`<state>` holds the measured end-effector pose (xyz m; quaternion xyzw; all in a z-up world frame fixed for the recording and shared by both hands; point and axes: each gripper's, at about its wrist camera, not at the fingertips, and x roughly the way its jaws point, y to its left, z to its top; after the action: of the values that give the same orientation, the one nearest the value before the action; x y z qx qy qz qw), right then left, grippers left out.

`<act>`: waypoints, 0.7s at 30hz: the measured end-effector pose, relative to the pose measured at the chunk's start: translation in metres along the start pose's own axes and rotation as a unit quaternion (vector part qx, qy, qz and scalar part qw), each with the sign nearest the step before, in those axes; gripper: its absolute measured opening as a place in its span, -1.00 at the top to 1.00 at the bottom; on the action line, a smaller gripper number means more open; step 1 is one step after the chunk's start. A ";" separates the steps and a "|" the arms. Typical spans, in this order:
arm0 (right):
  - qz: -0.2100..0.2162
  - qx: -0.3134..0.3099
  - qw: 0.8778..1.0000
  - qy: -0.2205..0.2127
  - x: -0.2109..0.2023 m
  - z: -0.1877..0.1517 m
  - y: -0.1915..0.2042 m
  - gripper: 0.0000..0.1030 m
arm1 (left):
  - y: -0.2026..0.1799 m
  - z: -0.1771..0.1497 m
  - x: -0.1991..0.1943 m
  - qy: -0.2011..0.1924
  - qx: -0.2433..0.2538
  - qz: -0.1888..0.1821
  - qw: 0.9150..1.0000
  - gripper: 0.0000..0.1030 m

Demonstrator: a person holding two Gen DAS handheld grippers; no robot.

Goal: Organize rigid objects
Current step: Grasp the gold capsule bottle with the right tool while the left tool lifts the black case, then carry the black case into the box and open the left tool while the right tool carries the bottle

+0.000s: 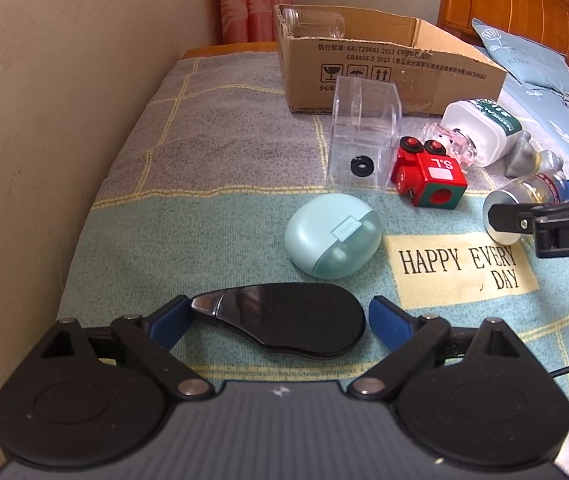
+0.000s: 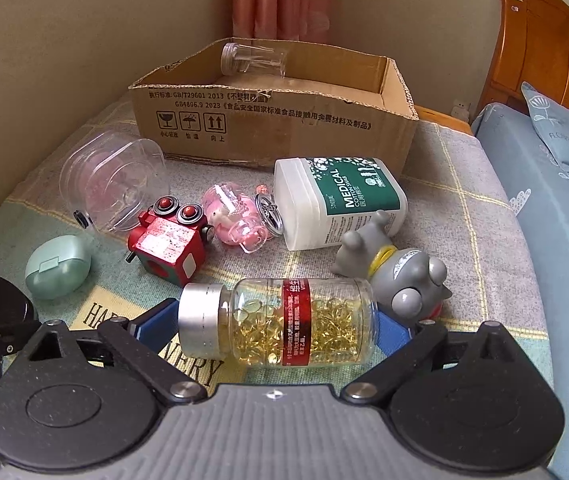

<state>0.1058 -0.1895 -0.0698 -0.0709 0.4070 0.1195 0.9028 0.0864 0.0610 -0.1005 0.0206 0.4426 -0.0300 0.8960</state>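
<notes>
**Inspector:** Left wrist view first. What are you holding?

**Operator:** Nothing. I am keeping my left gripper (image 1: 280, 314) spread wide around a flat black case (image 1: 284, 322) lying on the blanket (image 1: 144, 232); a gap is showing at the right finger, and I cannot tell contact at the left one. The cardboard box (image 1: 384, 76), my likely drop-off, is sitting at the far end.

**Inspector:** Right wrist view?

**Operator:** My right gripper (image 2: 276, 326) is straddling the capsule bottle (image 2: 280, 320), lying sideways, lid to the left. Both blue fingers are sitting at its ends; whether they are squeezing, I cannot tell. The box (image 2: 284, 128) is already holding one clear jar (image 2: 252, 60).
</notes>
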 end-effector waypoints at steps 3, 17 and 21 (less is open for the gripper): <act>-0.001 -0.007 1.000 0.001 0.000 0.000 0.001 -0.94 | 0.000 0.000 0.000 -0.003 0.005 0.000 1.000 -0.84; 0.007 -0.033 0.999 0.015 -0.003 0.001 0.000 -0.87 | 0.003 0.003 -0.003 0.005 0.020 -0.014 1.000 -0.74; 0.020 -0.053 0.998 0.017 -0.012 0.003 -0.001 -0.87 | 0.005 0.009 -0.012 0.005 0.022 -0.019 1.000 -0.74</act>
<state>0.1007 -0.1921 -0.0593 -0.1122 0.4169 0.1575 0.8882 0.0862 0.0662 -0.0857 0.0316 0.4466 -0.0567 0.8924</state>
